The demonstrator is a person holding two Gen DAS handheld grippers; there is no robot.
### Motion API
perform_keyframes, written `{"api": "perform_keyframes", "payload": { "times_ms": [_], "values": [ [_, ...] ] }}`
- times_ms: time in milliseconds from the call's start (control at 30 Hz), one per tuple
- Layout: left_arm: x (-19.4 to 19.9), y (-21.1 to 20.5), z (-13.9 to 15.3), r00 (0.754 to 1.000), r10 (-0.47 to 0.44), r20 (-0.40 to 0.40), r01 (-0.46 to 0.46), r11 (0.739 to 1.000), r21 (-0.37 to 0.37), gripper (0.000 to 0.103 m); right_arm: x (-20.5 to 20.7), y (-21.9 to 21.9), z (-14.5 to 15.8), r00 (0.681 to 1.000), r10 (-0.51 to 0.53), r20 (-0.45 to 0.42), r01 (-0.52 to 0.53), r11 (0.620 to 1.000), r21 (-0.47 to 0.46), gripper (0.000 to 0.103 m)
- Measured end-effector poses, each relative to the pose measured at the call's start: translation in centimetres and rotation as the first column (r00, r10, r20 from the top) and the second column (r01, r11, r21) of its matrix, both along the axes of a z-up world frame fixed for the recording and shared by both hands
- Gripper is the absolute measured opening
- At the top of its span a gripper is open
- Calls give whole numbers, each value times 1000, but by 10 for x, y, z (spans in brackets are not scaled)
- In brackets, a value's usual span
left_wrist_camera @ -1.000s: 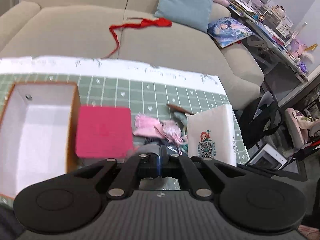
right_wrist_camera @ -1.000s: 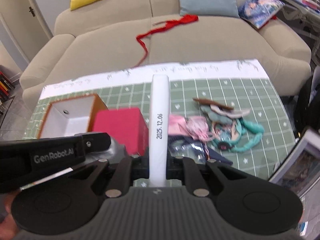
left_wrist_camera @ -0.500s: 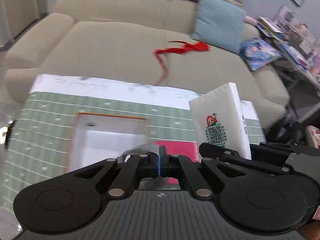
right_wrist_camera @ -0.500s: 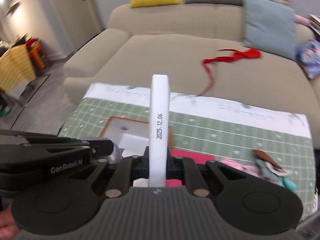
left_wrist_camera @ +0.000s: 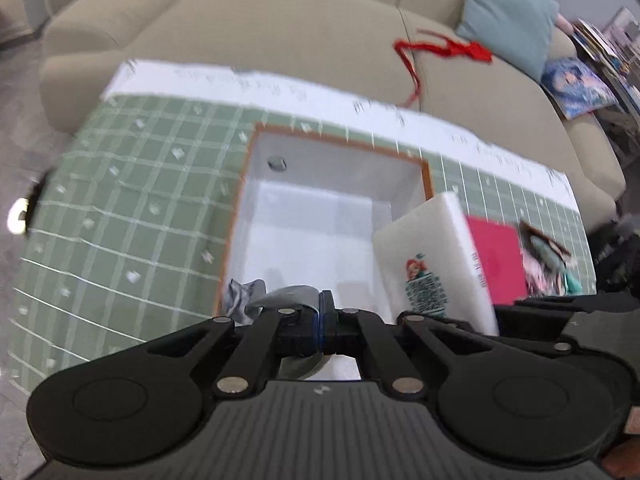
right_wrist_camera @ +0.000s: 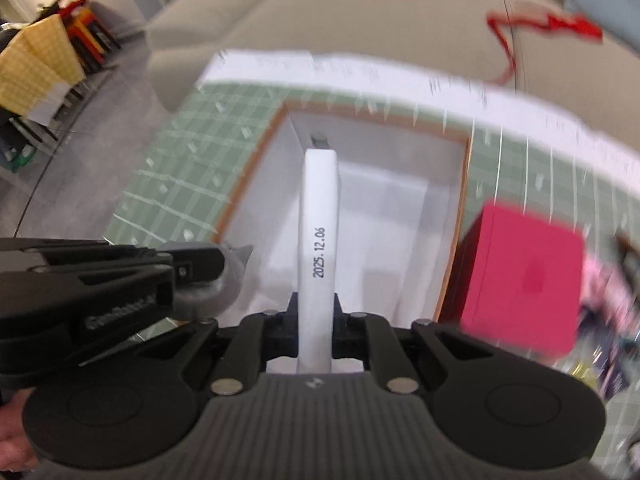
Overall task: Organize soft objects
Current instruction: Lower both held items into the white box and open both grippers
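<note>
Behind everything, a beige sofa [left_wrist_camera: 280,28] was seen, and in front of it a table covered by a green checked cloth [left_wrist_camera: 132,208]. A white tissue pack [right_wrist_camera: 319,240], stamped with a date on its edge, was clamped edge-on between the jaws of the right gripper [right_wrist_camera: 316,316] and was held above a white box with an orange rim [right_wrist_camera: 466,216] that lay open on the cloth. In the left wrist view the same pack [left_wrist_camera: 432,264] was seen tilted over the box's right side. The left gripper [left_wrist_camera: 322,320] was closed tight on a crumpled grey piece of film or fabric [left_wrist_camera: 248,296], at the box's near left corner. A pink box [right_wrist_camera: 524,280] stood just right of the white box, with a blurred heap of pink and teal soft items [left_wrist_camera: 548,264] beyond it. A red ribbon [left_wrist_camera: 444,50] and a light blue cushion [left_wrist_camera: 508,12] lay on the sofa.
</note>
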State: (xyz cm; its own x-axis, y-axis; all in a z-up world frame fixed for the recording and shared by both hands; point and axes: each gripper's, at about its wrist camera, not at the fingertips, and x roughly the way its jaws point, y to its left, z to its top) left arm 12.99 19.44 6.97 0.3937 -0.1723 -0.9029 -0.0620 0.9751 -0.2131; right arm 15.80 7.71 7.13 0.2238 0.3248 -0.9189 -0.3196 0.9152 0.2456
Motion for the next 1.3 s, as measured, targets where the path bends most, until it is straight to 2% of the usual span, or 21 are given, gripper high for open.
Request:
{"api": "perform_keyframes", "payload": {
  "times_ms": [67, 267, 467, 600, 700, 967, 1133, 1200, 1300],
  "values": [
    [0, 1, -21, 999, -22, -23, 21, 999, -28, 0, 1, -6, -22, 999, -25, -47, 25, 1000, 3, 8],
    [-1, 7, -59, 997, -40, -60, 31, 989, -143, 0, -12, -8, -64, 994, -74, -78, 68, 994, -82, 8],
    [-7, -5, -88, 992, -73, -101, 56, 986, -158, 0, -24, -6, -89, 992, -64, -110, 47, 988, -144, 8],
    [-12, -11, -105, 986, -40, -162, 30, 997, -66, 0, -28, -4, -93, 994, -61, -93, 44, 983, -178, 8],
    [-17, -7, -107, 986, -25, -168, 7, 994, -106, 0, -31, 2, -100, 995, -52, -90, 34, 981, -190, 9],
    [-19, 0, -105, 988, -3, -155, -18, 991, -135, 0, -28, 17, -106, 995, -37, -89, 14, 970, -244, 10],
    [-18, 0, -105, 987, 20, -163, -42, 989, -138, 0, -33, 20, -101, 998, -10, -64, -5, 974, -226, 39],
    [-17, 0, -107, 986, 24, -167, -48, 989, -141, 0, -34, 22, -97, 999, 7, -46, -17, 976, -216, 40],
    [-18, 2, -108, 984, 30, -177, -56, 988, -143, 0, -36, 19, -90, 999, 6, -41, -14, 981, -191, 48]
  ]
}}
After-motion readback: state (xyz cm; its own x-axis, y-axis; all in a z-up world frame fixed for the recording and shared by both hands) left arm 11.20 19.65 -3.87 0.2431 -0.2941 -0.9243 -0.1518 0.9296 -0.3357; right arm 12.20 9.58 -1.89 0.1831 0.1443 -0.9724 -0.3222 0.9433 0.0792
